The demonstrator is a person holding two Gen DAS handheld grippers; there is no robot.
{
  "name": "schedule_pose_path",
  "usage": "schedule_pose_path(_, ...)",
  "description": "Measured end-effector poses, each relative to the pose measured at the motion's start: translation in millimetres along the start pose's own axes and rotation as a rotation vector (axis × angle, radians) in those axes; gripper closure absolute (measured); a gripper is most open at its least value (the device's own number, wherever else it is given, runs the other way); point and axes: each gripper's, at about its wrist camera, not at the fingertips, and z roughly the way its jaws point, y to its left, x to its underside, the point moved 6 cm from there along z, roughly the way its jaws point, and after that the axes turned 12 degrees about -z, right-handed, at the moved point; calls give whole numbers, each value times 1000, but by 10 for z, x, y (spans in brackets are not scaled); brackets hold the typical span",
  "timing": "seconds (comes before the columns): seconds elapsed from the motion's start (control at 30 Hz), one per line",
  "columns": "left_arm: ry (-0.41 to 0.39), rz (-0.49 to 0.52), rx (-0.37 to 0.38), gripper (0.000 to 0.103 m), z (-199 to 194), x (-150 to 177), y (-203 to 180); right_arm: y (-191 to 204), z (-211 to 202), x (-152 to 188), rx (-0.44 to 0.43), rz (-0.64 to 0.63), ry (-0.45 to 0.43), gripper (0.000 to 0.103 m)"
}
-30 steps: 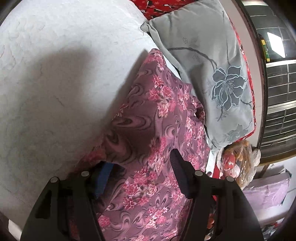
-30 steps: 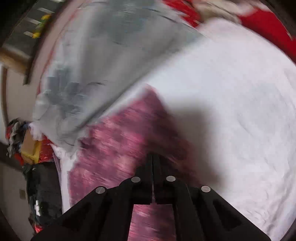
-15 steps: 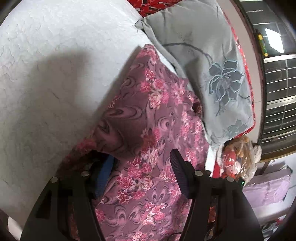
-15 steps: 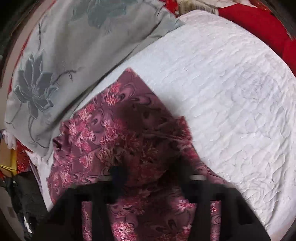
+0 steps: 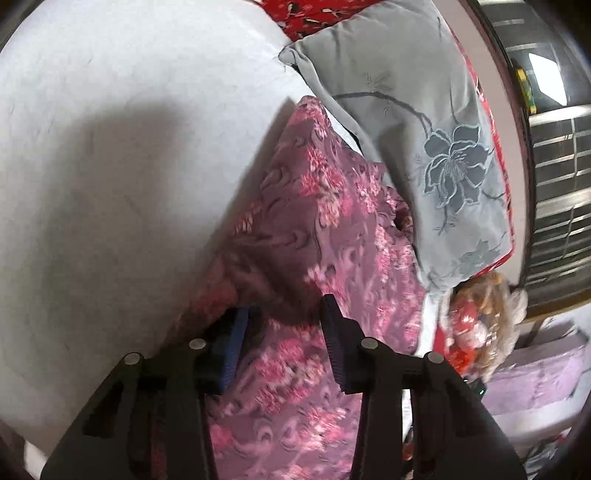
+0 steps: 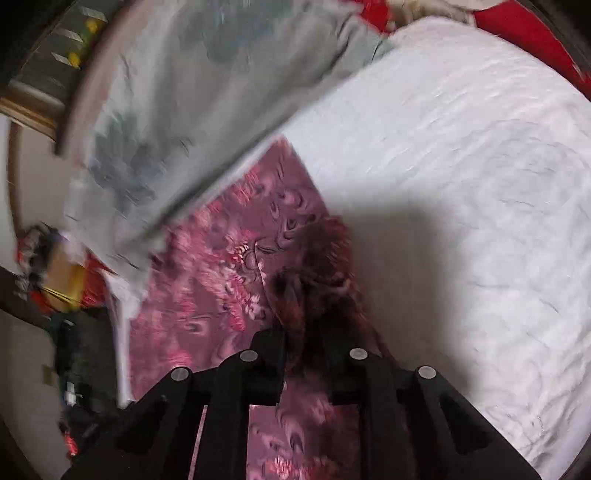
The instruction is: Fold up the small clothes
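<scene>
Pink floral garment (image 5: 332,236) lies on the white quilted bedspread (image 5: 110,147), part folded, one corner pointing up toward the grey pillow (image 5: 424,129). Pillow edge just beside the cloth's far side and seems to overlap it in the right wrist view — blurred there, can't confirm.

Left gripper (image 5: 284,347): jaws have just been closing, a clear gap left between them; garment lies between and under the fingers (image 5: 334,354), pads not visibly pressing on it. Blue pad visible on the left finger.

Right gripper (image 6: 303,354): jaws have just been opening, now slightly spread — a dark bunched fold of the garment (image 6: 221,277) sits in the gap. Frame is motion-blurred, so can't tell if the pads touch it.

Around: red patterned bedding (image 5: 314,18) behind the pillow, clear bag (image 5: 480,314) holding red and tan stuff off the bed edge, window grille (image 5: 554,184) beyond. No open containers in view.
</scene>
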Motion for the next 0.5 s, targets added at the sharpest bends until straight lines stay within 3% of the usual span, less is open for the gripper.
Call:
schedule_pose_path(0.07,14,-9,9,62,33,49,-53,-18,-93,-26,-39,24,-49,60)
schedule_pose_path(0.13,6,27,-33,58,78,88,-149,-29,-26,-42,-23,22,-30,48)
schedule_pose_path(0.2,3,63,-45,58,67,122,-248,-14,57,-57,22,-34,39,83)
schedule_pose_path(0.23,-9,78,-42,58,38,117,-282,150,187,-114,11,-57,20,96)
schedule_pose_path(0.27,-26,94,-48,58,13,106,-295,227,52,-152,-11,-102,-47,96)
schedule_pose_path(0.33,-43,104,-101,58,68,71,-233,298,-16,-141,6,-166,-82,96)
schedule_pose_path(0.37,-30,102,-143,58,147,56,-167,258,30,-93,37,-184,-51,93)
schedule_pose_path(0.4,-4,101,-184,64,240,46,-81,165,197,-4,107,-205,46,90)
schedule_pose_path(0.43,-7,103,-185,67,224,44,-67,111,278,47,131,-228,104,94)
schedule_pose_path(0.5,19,107,-147,67,55,87,-107,175,16,8,128,-262,47,92)
